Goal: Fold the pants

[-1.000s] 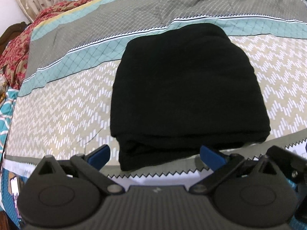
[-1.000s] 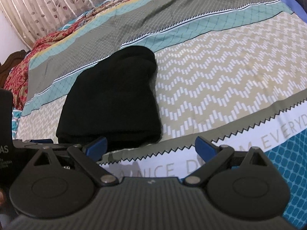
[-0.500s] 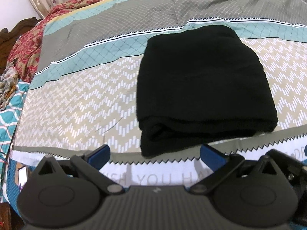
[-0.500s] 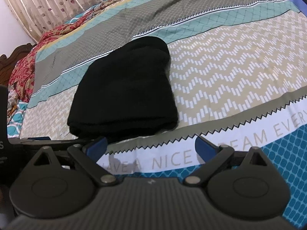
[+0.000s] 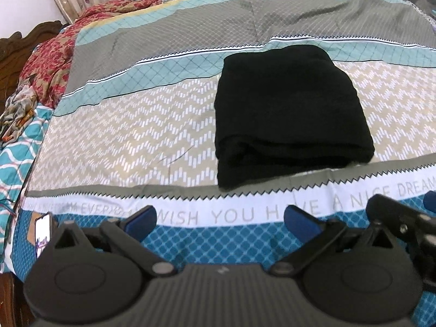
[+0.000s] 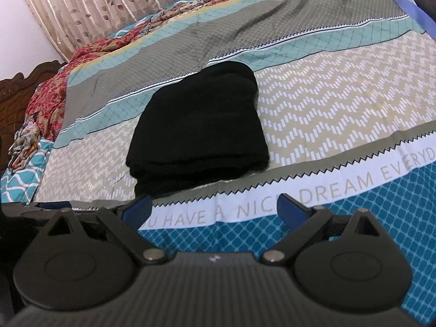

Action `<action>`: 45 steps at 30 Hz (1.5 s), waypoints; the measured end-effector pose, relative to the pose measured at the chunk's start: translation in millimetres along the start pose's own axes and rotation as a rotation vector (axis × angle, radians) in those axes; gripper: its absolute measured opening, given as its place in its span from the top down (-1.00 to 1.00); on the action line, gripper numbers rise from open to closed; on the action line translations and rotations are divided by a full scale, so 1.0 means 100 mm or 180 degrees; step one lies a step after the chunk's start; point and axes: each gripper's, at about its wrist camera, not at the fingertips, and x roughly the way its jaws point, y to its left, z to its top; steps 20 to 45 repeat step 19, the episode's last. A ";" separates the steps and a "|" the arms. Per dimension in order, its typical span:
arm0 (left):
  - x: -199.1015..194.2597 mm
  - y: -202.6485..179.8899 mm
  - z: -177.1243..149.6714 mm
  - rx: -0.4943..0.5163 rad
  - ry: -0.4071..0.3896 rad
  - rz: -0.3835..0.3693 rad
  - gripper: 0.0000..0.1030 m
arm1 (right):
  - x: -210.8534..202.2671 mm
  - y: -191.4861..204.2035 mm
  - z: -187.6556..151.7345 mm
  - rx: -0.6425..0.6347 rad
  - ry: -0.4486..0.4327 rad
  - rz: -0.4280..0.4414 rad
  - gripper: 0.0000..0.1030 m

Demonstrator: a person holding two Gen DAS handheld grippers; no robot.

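Observation:
The black pants (image 5: 288, 109) lie folded into a thick rectangular stack on the patterned bedspread, with the layered edges facing me. In the right wrist view the same pants (image 6: 201, 128) sit ahead and to the left. My left gripper (image 5: 220, 219) is open, well short of the stack, over the lettered white band, with nothing between its blue fingers. Likewise open and holding nothing, my right gripper (image 6: 215, 207) hovers near the stack's front edge without touching it. The right gripper's black body (image 5: 403, 223) shows at the left wrist view's right edge.
The bedspread (image 5: 136, 136) has grey, teal, beige zigzag and blue bands. Crumpled red floral bedding (image 5: 46, 65) and a wooden headboard (image 5: 16, 51) lie at the left. A phone (image 5: 42, 234) rests near the bed's left front edge. Curtains (image 6: 109, 8) hang behind.
Both grippers have pulled back toward the bed's front edge, so the folded pants look smaller and farther away. The pants themselves have not moved. Both grippers stay open.

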 end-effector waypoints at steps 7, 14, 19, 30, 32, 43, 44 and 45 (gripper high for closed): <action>-0.17 0.09 -0.13 -0.0067 -0.0043 -0.0020 -1.00 | -0.13 0.12 -0.10 -0.0054 -0.0071 0.0011 -0.93; -0.29 0.16 -0.23 -0.0091 -0.0124 -0.0050 -1.00 | -0.24 0.23 -0.19 -0.0127 -0.0129 0.0017 -0.93; -0.35 0.18 -0.28 -0.0066 -0.0211 -0.0078 -1.00 | -0.30 0.28 -0.24 -0.0186 -0.0189 0.0004 -0.93; -0.35 0.18 -0.28 -0.0066 -0.0211 -0.0078 -1.00 | -0.30 0.28 -0.24 -0.0186 -0.0189 0.0004 -0.93; -0.35 0.18 -0.28 -0.0066 -0.0211 -0.0078 -1.00 | -0.30 0.28 -0.24 -0.0186 -0.0189 0.0004 -0.93; -0.35 0.18 -0.28 -0.0066 -0.0211 -0.0078 -1.00 | -0.30 0.28 -0.24 -0.0186 -0.0189 0.0004 -0.93; -0.35 0.18 -0.28 -0.0066 -0.0211 -0.0078 -1.00 | -0.30 0.28 -0.24 -0.0186 -0.0189 0.0004 -0.93; -0.35 0.18 -0.28 -0.0066 -0.0211 -0.0078 -1.00 | -0.30 0.28 -0.24 -0.0186 -0.0189 0.0004 -0.93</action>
